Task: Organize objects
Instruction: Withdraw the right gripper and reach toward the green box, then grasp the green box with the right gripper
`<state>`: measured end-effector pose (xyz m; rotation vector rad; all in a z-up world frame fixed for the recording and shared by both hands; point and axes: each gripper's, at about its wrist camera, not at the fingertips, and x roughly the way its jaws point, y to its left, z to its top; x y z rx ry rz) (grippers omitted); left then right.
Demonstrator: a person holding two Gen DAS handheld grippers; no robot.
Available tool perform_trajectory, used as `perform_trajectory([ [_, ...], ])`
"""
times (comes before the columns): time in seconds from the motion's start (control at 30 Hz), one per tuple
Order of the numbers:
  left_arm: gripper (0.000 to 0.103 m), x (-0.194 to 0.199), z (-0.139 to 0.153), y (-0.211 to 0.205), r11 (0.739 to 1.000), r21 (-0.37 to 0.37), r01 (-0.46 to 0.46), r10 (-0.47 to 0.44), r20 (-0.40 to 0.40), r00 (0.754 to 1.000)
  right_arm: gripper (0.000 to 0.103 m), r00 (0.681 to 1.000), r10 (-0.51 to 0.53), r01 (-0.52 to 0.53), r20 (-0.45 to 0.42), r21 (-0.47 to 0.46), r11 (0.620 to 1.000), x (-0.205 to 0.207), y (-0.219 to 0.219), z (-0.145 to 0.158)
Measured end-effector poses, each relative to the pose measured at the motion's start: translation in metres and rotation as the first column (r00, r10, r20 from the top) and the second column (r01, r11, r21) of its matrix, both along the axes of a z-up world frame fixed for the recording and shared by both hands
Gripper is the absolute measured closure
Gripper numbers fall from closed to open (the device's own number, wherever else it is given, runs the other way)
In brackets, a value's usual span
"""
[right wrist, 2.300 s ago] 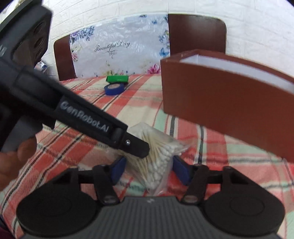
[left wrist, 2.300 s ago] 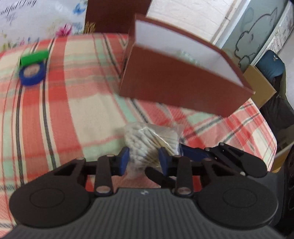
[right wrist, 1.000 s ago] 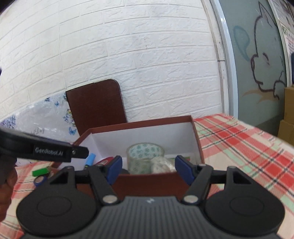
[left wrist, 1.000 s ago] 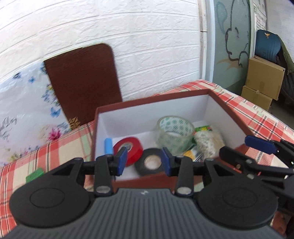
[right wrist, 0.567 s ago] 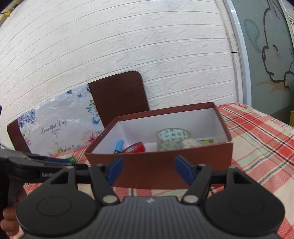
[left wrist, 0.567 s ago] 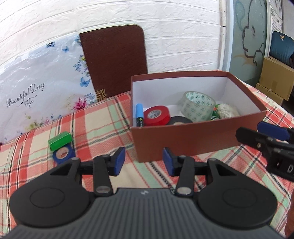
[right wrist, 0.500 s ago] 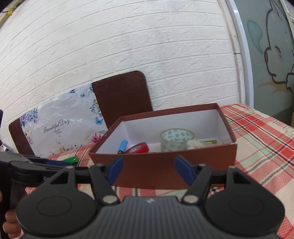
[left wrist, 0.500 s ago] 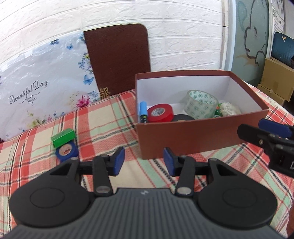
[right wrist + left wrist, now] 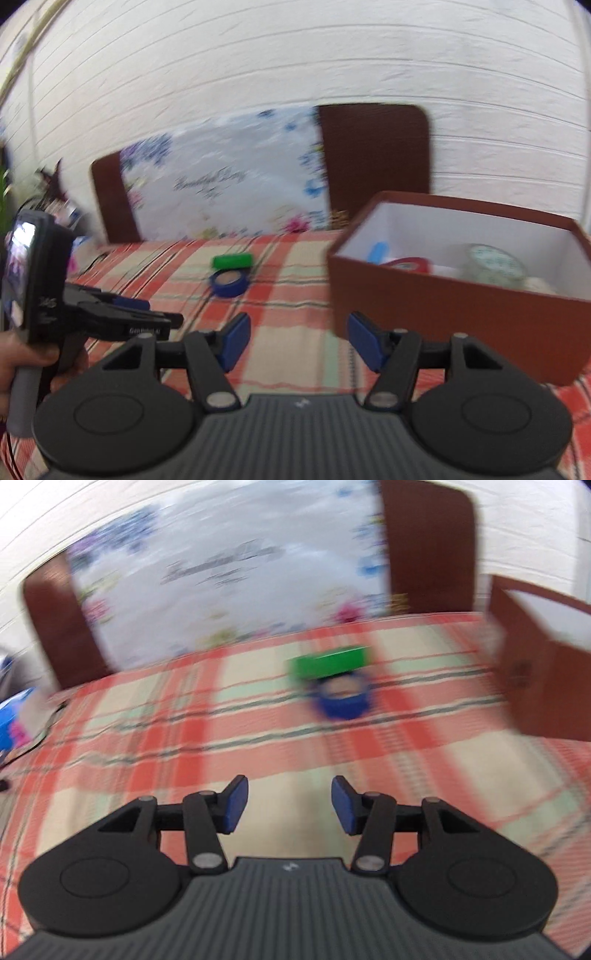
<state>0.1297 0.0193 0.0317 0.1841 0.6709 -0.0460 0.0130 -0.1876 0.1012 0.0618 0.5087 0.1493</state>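
- Now, through my left wrist camera, my left gripper [image 9: 289,804] is hanging over the plaid cloth [image 9: 155,738], jaws partly apart and empty; the blurred blue tape [image 9: 341,698] is lying ahead, touching the green block [image 9: 328,662], with the box [image 9: 546,672] at the right edge.
- Through my right wrist camera, my right gripper [image 9: 299,341] is closing on nothing, facing the box's near corner; red tape [image 9: 408,264] and clear tape [image 9: 495,264] are sitting inside.

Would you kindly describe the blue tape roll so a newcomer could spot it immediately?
Start at the brown box on the checked tablecloth and look left across the open cloth. The blue tape roll lies flat beside a green block; it is the only ring outside the box.
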Motion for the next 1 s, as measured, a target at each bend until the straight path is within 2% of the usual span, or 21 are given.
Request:
perform_trajectory([
  [0.1,0.05,0.008,-0.017,0.045,0.992,-0.052,-0.113,0.114,0.007,0.993,0.044,0.997,0.071,-0.071,-0.024,-0.031,0.997,0.027,0.029,-0.01],
  [0.13,0.041,0.008,-0.023,0.057,0.987,-0.093,-0.127,0.129,0.016,0.991,0.044,0.996,0.086,-0.087,-0.028,-0.027,0.996,0.039,0.035,-0.013],
  [0.17,0.037,0.004,-0.028,0.066,0.983,-0.136,-0.127,0.135,0.053,0.989,0.043,0.995,0.097,-0.098,-0.032,-0.015,0.995,0.052,0.041,-0.015],
  [0.23,0.034,-0.001,-0.03,0.07,0.976,-0.185,-0.119,0.135,0.079,0.988,0.031,0.995,0.1,-0.099,-0.027,0.011,0.995,0.082,0.051,-0.018],
  [0.27,0.033,0.0,-0.029,0.067,0.977,-0.18,-0.111,0.127,0.082,0.989,0.017,0.995,0.097,-0.097,-0.018,0.022,0.995,0.099,0.054,-0.019],
  [0.3,0.031,0.0,-0.03,0.064,0.98,-0.17,-0.106,0.123,0.089,0.989,0.007,0.995,0.097,-0.097,-0.01,0.028,0.995,0.117,0.059,-0.02],
  [0.37,0.031,0.002,-0.031,0.061,0.981,-0.167,-0.101,0.118,0.096,0.988,0.007,0.994,0.106,-0.106,-0.011,0.011,0.994,0.152,0.069,-0.024],
  [0.5,0.03,0.004,-0.035,0.068,0.974,-0.205,-0.096,0.117,0.097,0.988,0.004,0.99,0.134,-0.138,-0.042,-0.115,0.984,0.21,0.096,-0.043],
  [0.57,0.029,0.004,-0.036,0.069,0.974,-0.207,-0.094,0.116,0.098,0.988,0.005,0.988,0.133,-0.144,-0.081,-0.14,0.98,0.231,0.106,-0.056],
  [0.6,0.029,0.004,-0.036,0.069,0.973,-0.212,-0.094,0.116,0.098,0.988,0.013,0.986,0.133,-0.147,-0.103,-0.15,0.978,0.239,0.109,-0.062],
  [0.63,0.029,0.004,-0.036,0.07,0.972,-0.217,-0.093,0.116,0.098,0.988,0.042,0.984,0.127,-0.146,-0.122,-0.157,0.977,0.245,0.111,-0.066],
  [0.7,0.029,0.005,-0.036,0.07,0.97,-0.224,-0.092,0.117,0.099,0.988,0.041,0.985,0.109,-0.128,-0.136,-0.14,0.982,0.246,0.107,-0.069],
  [0.8,0.029,0.005,-0.035,0.071,0.969,-0.231,-0.09,0.116,0.1,0.988,0.041,0.991,0.103,-0.112,-0.09,-0.109,0.988,0.222,0.1,-0.058],
  [0.9,0.029,0.005,-0.035,0.072,0.969,-0.232,-0.089,0.115,0.099,0.988,0.041,0.992,0.115,-0.119,-0.061,-0.077,0.99,0.176,0.088,-0.047],
  [1.0,0.029,0.005,-0.035,0.071,0.969,-0.229,-0.09,0.115,0.098,0.989,0.041,0.99,0.133,-0.137,-0.056,-0.085,0.987,0.114,0.068,-0.046],
])
